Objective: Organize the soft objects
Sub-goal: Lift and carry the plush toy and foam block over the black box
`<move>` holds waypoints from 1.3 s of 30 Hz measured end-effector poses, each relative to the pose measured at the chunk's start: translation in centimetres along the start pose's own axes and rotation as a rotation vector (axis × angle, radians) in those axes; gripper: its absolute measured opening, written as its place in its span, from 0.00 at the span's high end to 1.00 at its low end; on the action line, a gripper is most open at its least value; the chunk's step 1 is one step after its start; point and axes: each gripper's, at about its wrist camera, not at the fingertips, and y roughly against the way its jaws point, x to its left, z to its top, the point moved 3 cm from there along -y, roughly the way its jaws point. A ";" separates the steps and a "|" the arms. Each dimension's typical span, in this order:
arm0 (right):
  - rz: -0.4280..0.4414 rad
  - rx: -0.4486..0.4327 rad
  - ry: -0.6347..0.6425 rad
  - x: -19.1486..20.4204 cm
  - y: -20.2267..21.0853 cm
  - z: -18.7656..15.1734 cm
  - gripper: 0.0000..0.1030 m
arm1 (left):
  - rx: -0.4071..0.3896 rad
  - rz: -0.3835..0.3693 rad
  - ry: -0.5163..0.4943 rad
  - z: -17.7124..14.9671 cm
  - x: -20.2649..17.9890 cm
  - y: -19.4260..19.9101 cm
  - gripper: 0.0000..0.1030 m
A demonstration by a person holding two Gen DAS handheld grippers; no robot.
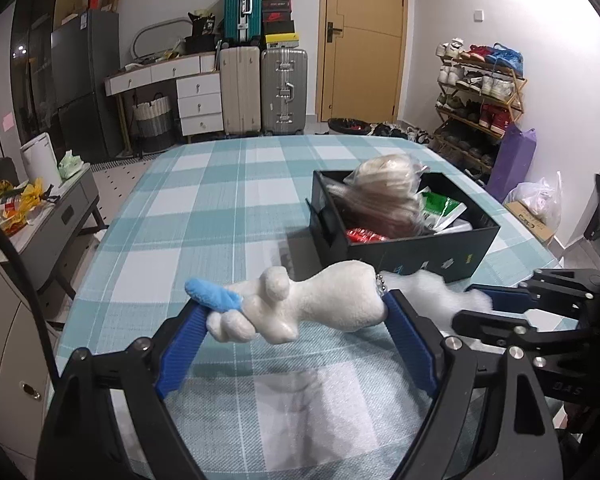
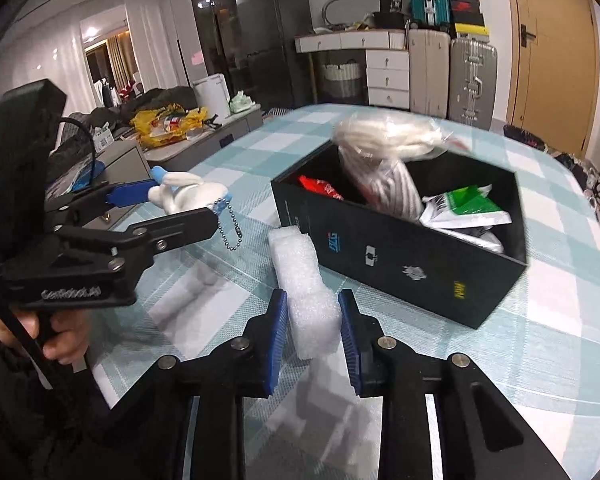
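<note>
Your left gripper [image 1: 296, 312] fingers pinching the white plush toy [image 1: 300, 304], your right gripper [image 2: 313, 336] fingers squeezing the foam block [image 2: 304, 280], beside the black box [image 2: 400, 248].

Desk [image 1: 220, 184] cloth: teal-and-white plaid. Box [image 2: 400, 256]: black, small coloured logos on its side. Plush toy [image 1: 300, 304]: white, blue tip. Foam piece [image 2: 308, 296]: white. Fingers [image 2: 278, 340]: black with blue ribbed pads. In the box: red packet [image 2: 320, 188], green-and-white pouch [image 2: 468, 206].
</note>
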 end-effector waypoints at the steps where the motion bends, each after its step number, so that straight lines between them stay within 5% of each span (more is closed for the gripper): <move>1: -0.005 -0.014 -0.001 0.0 0.7 -0.1 0.75 | -0.005 0.000 -0.004 0.2 -0.1 0.1 0.16; 19: -0.147 -0.290 -0.221 -5.3 8.9 3.8 0.75 | -0.070 -0.019 -0.060 3.1 -2.7 0.8 0.16; 39: -0.283 -0.171 -0.375 -10.7 3.3 5.5 0.75 | -0.044 0.023 -0.090 5.0 -3.3 -3.6 0.16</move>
